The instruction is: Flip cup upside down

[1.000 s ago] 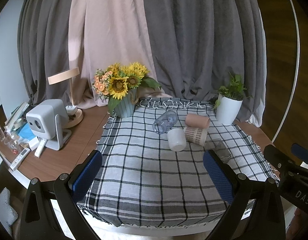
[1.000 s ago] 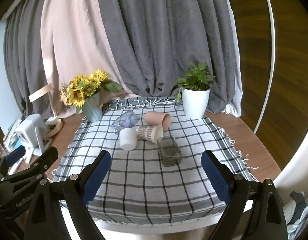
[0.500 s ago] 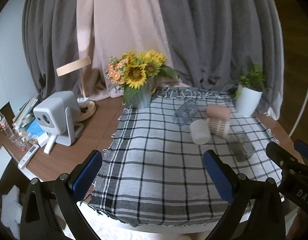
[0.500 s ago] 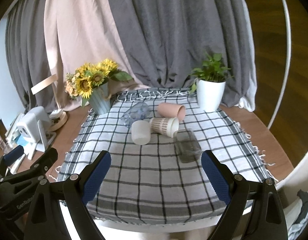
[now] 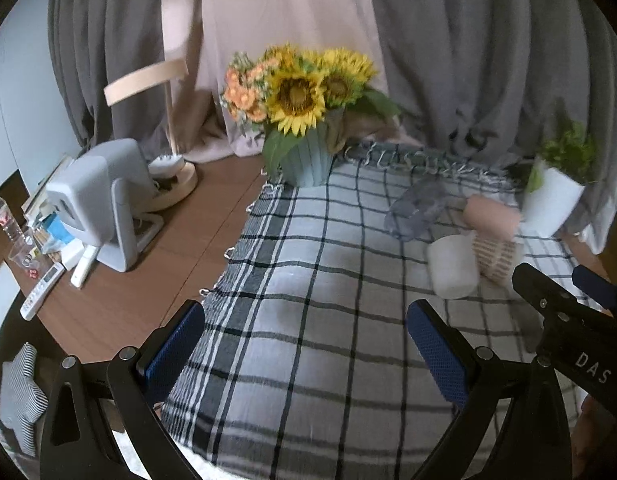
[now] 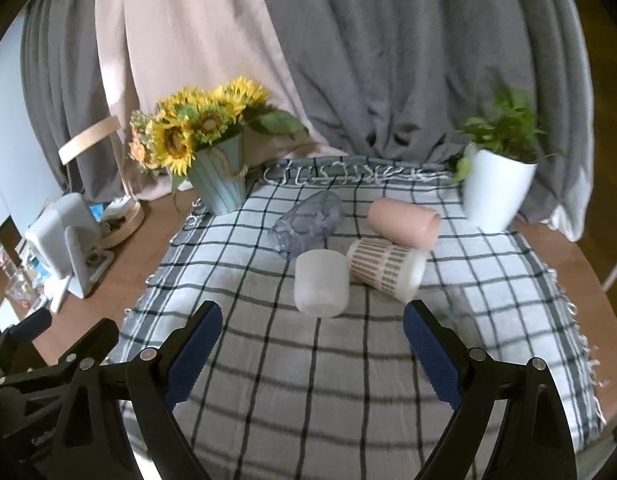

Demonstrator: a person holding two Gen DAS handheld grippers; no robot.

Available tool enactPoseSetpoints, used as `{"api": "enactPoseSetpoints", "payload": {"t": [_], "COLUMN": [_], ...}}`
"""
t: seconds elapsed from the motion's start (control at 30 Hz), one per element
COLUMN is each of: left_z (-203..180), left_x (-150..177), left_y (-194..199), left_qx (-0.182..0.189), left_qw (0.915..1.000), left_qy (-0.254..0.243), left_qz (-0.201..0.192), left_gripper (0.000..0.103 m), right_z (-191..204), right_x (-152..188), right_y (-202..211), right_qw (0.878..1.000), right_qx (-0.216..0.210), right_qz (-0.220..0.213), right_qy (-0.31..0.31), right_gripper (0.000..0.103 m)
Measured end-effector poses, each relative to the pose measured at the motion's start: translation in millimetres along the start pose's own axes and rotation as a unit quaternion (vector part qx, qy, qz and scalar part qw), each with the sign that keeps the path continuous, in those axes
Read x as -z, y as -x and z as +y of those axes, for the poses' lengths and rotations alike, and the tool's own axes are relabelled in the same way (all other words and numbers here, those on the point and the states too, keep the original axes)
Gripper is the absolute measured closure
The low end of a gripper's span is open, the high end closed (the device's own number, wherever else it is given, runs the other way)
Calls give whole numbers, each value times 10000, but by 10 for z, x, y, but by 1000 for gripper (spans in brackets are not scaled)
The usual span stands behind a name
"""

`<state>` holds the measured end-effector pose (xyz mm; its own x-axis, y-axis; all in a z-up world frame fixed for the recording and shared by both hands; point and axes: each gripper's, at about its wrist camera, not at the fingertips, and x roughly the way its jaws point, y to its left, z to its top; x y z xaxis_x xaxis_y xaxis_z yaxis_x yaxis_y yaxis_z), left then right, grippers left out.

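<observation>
Step in hand: approach. No cup is gripped yet, so the flip is judged not to have begun.

Right gripper (image 6: 308,344): jaws are spread wide and nothing is held. It is stationed low above the checked cloth (image 6: 268,400), aimed at the group of cups.

Left gripper (image 5: 304,344): jaws are likewise spread wide and empty. It is positioned to the left of the cups, over the cloth's left part, near the bare wooden table (image 5: 148,280).

White cup (image 6: 321,282): lying on its side on the cloth, directly ahead of the right gripper and the nearest of the cups. It is judged the likely target, though the task does not name one.

Patterned cup (image 6: 386,274): lying on its side just beside the white cup, to its right; contact cannot be confirmed.

Pink cup (image 6: 403,222): lying on its side behind the patterned cup.

Clear cup (image 6: 306,224): lying on its side behind the white cup.

Surroundings: a sunflower vase (image 6: 218,180) and a white plant pot (image 6: 494,188) stand at the far corners of the cloth.

Next move: the right gripper is to be advanced until the cup's wall sits between the jaws, then closed, lifted and rotated so the mouth faces down.

Caution: a neighbouring cup may be nudged, since little clearance is seen on the right.
</observation>
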<state>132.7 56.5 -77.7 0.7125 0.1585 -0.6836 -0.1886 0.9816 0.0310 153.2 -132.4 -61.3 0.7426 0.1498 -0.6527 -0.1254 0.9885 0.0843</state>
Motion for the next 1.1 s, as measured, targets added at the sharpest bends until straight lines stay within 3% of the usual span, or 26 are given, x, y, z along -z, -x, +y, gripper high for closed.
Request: {"api": "enactPoseSetpoints", "payload": {"t": [0.43,0.73,0.83,0.97,1.1], "left_z": [-130,-205,-209,-207,-208], "left_x": [-127,-110,-104,-102,-96], "left_y": [-906,-1222,-1258,-1258,-1228], "left_qx": [-374,-409,-398,-410,-388], "left_qw": [9975,9951,9946,9947,9949], "left_qy": [-20,-136,-153,-156,-176], "left_qz": [603,889,944,930,912], "left_gripper": [0,0,0,0,0], "right_z": [-116,-129,-127,-140,-171], "right_x": [-108,-89,-95,-93,-93], "right_y": [-1245,-1676,-1744,-1798,-1798], "right_qw": [9968,9938,9933,9924,9922], "right_qx": [-226,-220,-196,-156,-183], "right_qz": [766,1084,1142,1216,1225], "right_qy": [-89,-55,-37,-81,-132], "right_gripper": [11,12,18,33,35]}}
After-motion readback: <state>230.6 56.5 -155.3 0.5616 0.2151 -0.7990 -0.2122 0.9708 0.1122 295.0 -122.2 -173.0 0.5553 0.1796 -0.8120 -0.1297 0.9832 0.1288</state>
